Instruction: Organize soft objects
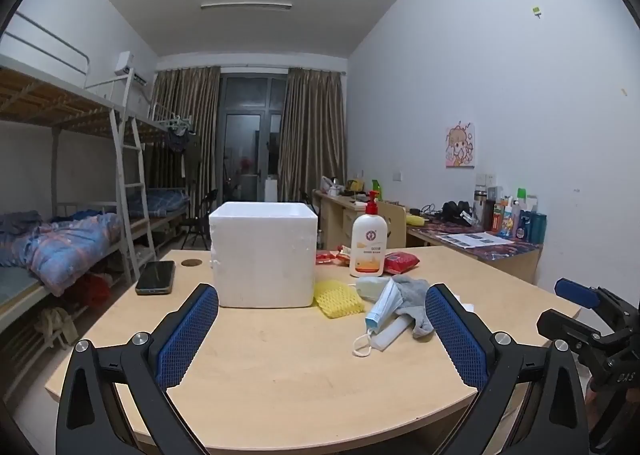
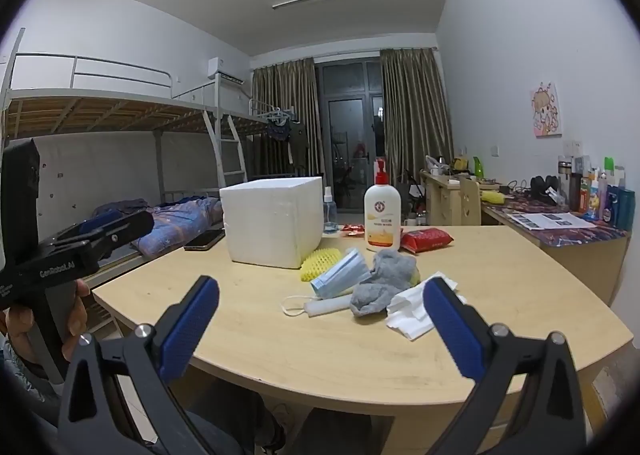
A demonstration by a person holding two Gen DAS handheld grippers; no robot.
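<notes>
The counter (image 1: 280, 367) carries everything, and both grippers hang back over its near edge with nothing between their pads. The left gripper (image 1: 322, 331) is spread wide and empty; the right gripper (image 2: 320, 329) likewise stands released.

Directly ahead of the left gripper sits the white foam box (image 1: 264, 255), open at the top, probably where the soft things are meant to go. It looks light, so a nudge from a finger while dropping something in could slide it toward the phone (image 1: 156, 277) lying ahead and to the left.

Beyond the pile, ahead of the right gripper, stands the lotion bottle (image 2: 382, 215). It is tall with a pump on top, and a reach that overshoots could tip it.

The soft things lie in a heap just ahead of the right gripper: the grey sock (image 2: 384, 281) overlaps the blue face mask (image 2: 342, 273), the yellow foam net (image 2: 318, 263) sits behind them against the box, and the white tissue (image 2: 416, 309) lies nearest the right-hand finger. Because they overlap, closing on one may drag a neighbour along. The mask's ear loop (image 2: 294, 305) trails loose and could snag a finger, and the thin tissue may slip free or tear.
</notes>
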